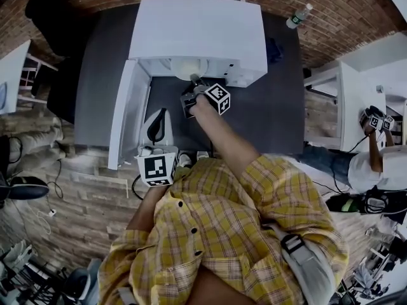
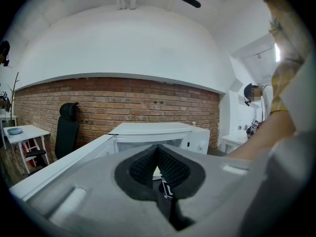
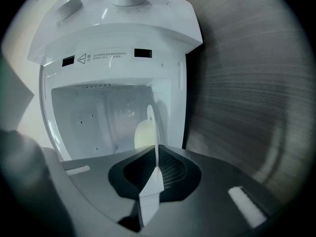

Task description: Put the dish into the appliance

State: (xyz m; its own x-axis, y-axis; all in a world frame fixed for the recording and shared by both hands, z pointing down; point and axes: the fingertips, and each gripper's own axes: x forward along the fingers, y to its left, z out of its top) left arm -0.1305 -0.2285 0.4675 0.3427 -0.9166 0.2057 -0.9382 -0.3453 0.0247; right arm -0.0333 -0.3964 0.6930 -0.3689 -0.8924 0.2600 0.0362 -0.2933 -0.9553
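dish point(image 3: 146, 132), one, pinched in right claw point(image 3: 157, 164) at one microwave point(image 3: 113, 28); left claw point(image 2: 158, 157) closed.

My views bow hard toward dark round edges. Light is even; inside the appliance point(image 3: 89, 117) it looks hazy.

1. The left gripper point(image 2: 158, 152) has its jaws closed together at the tips — nothing is between them.
2. Behind it stands a white microwave point(image 2: 163, 131), with its door point(image 2: 69, 159) open to the left.
3. Further back — a brick wall point(image 2: 123, 102), a black chair point(image 2: 65, 127), a small white table point(image 2: 22, 131).
4. An arm point(image 2: 256, 142) reaches in from the right.
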